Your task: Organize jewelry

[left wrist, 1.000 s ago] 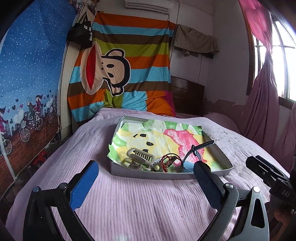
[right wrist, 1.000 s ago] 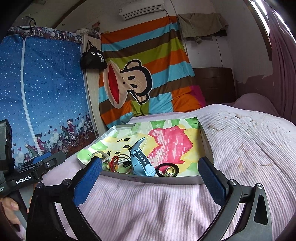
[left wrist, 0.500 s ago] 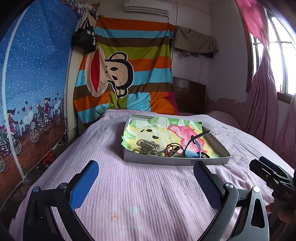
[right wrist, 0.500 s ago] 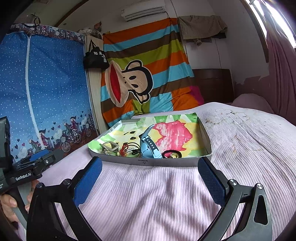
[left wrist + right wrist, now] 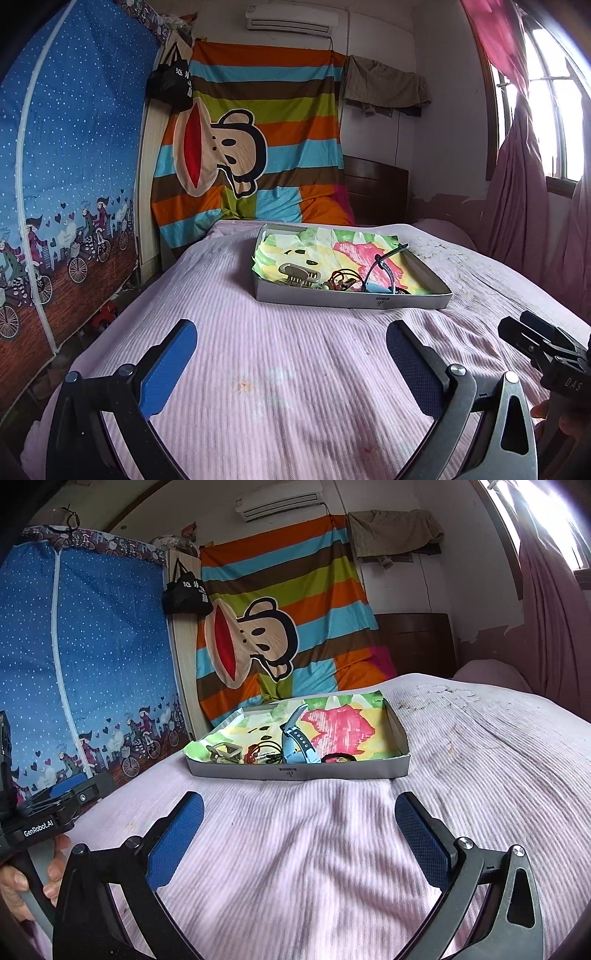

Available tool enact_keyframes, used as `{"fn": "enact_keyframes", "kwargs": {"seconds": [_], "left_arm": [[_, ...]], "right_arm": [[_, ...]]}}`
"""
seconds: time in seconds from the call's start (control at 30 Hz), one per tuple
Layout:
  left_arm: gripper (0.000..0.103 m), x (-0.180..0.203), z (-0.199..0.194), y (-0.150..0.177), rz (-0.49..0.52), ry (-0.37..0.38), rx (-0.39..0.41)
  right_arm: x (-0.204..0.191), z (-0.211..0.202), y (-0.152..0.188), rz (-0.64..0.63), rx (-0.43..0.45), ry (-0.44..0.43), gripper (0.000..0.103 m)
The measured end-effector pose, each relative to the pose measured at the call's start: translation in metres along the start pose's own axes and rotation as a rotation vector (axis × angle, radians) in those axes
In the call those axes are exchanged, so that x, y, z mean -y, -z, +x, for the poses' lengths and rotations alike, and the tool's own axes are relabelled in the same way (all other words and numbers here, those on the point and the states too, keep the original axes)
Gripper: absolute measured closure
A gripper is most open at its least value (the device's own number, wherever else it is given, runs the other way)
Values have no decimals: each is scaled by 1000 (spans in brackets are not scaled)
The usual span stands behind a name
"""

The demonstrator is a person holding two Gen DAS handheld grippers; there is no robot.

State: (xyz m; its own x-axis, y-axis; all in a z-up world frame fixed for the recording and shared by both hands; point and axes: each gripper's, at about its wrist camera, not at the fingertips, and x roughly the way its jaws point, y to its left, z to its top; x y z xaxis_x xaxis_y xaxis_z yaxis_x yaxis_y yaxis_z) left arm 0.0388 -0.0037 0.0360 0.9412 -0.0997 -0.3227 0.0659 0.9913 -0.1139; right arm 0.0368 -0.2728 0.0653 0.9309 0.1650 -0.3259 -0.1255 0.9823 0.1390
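In the left wrist view, the left gripper (image 5: 291,365) was spread wide and empty, having drawn back so the tray (image 5: 351,298) of jewelry lay well ahead; sorting looked finished or paused. A hair claw (image 5: 298,277) sat nearest.

In the right wrist view, the right gripper (image 5: 300,834), likewise spread and retreated, revealed a blue watch (image 5: 297,743).

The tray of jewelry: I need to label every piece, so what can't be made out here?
- Left wrist view: the tray front wall hides the black hair tie; only its edge shows.
- Both views: the red cord tangle is too small to count its pieces.
- Right wrist view: the hair claw is partly cut by the wall.
- The watch face is turned away.
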Motion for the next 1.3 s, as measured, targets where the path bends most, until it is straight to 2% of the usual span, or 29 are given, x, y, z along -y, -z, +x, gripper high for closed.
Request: {"fn": "enact_keyframes", "kwargs": {"seconds": [0.43, 0.83, 1.3], "left_arm": [[0, -1, 2, 8, -2, -4, 2], [0, 3, -1, 11, 26, -15, 13], [0, -2, -1, 13, 7, -18, 9]], "right_arm": [[-7, 3, 13, -34, -19, 14, 1], [-6, 2, 12, -18, -23, 26, 1], [-5, 2, 12, -18, -23, 27, 1]]}}
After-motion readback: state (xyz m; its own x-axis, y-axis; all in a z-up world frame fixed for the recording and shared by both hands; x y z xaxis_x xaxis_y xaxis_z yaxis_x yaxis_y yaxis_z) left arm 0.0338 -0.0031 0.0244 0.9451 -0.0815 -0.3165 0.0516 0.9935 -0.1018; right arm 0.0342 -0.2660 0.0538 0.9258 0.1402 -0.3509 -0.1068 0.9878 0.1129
